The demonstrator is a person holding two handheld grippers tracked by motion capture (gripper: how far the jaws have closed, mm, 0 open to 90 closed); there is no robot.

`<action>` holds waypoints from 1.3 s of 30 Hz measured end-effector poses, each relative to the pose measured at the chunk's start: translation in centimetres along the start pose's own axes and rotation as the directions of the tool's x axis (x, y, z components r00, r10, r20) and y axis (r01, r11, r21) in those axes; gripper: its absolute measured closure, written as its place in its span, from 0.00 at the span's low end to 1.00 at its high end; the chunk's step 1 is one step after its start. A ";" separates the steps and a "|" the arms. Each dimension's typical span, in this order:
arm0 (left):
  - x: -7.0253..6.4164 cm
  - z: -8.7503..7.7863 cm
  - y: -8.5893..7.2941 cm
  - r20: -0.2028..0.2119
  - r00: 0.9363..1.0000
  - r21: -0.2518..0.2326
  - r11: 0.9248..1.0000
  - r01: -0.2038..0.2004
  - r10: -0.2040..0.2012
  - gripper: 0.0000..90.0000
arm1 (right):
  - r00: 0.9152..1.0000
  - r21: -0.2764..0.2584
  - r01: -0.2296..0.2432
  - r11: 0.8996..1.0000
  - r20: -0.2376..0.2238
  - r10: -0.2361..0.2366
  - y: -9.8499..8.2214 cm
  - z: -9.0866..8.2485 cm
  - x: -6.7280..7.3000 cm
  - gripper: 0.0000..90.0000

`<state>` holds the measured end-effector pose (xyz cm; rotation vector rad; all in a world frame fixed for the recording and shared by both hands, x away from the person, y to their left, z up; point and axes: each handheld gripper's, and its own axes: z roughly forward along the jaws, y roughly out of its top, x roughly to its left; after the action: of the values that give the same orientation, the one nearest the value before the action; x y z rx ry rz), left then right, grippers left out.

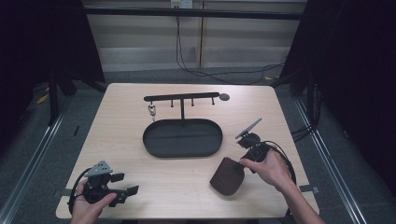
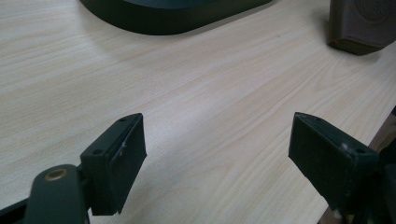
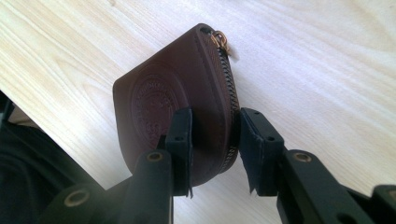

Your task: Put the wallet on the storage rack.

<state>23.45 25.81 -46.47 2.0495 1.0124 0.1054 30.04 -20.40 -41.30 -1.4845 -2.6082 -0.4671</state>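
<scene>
A brown leather zip pouch stands on edge near the table's front right, tilted, its zipper facing right in the right gripper view. My right gripper is shut on it, one pad on the stamped face and the other against the zipper edge. At the front left corner my left gripper rests low over bare wood, open, with nothing between its jaws. The pouch also shows at the top right of the left gripper view.
A black oval tray lies at the table's middle. Behind it stands a black hook rack with a small set of keys hanging at its left. The table's front edge is close to both hands.
</scene>
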 end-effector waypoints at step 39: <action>0.2 -0.1 0.1 0.002 1.000 -0.005 1.000 0.002 -0.002 0.21 | 0.995 0.028 0.003 1.000 0.096 -0.006 3.2 -3.8 0.6 0.89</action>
<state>23.58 25.96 -46.39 2.0434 1.0119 0.1044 32.22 -19.55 -36.87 -1.5294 -2.6796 -0.3676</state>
